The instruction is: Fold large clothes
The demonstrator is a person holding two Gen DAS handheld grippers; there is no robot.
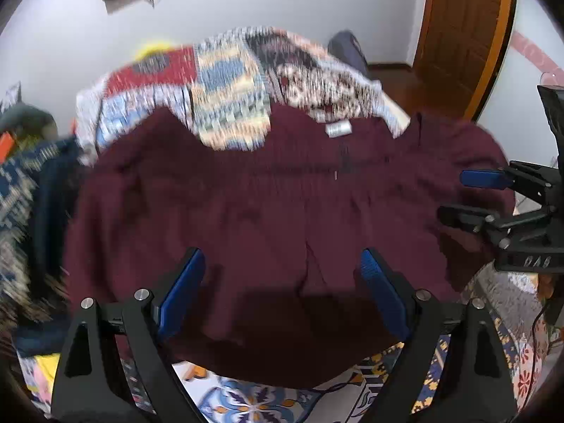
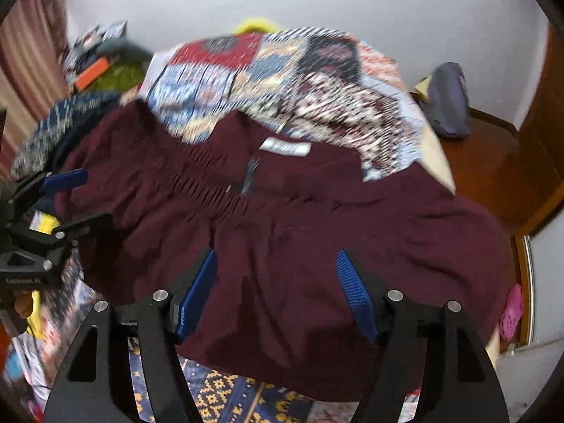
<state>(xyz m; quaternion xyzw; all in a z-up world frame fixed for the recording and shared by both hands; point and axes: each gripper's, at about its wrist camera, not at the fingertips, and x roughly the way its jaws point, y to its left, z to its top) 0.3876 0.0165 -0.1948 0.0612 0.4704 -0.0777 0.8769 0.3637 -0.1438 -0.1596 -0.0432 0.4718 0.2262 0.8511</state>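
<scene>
Jaws of both the left gripper (image 1: pixel 282 292) and right gripper (image 2: pixel 278 292) stand spread, empty, above the maroon garment (image 1: pixel 268 211) lying flat on the patterned bed cover (image 1: pixel 246 402). Best practice: pinch matching near-hem corners, then lift evenly.

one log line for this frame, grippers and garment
left gripper: open, above garment | right gripper: open, above garment | maroon garment: spread flat, unfolded, white label up
</scene>
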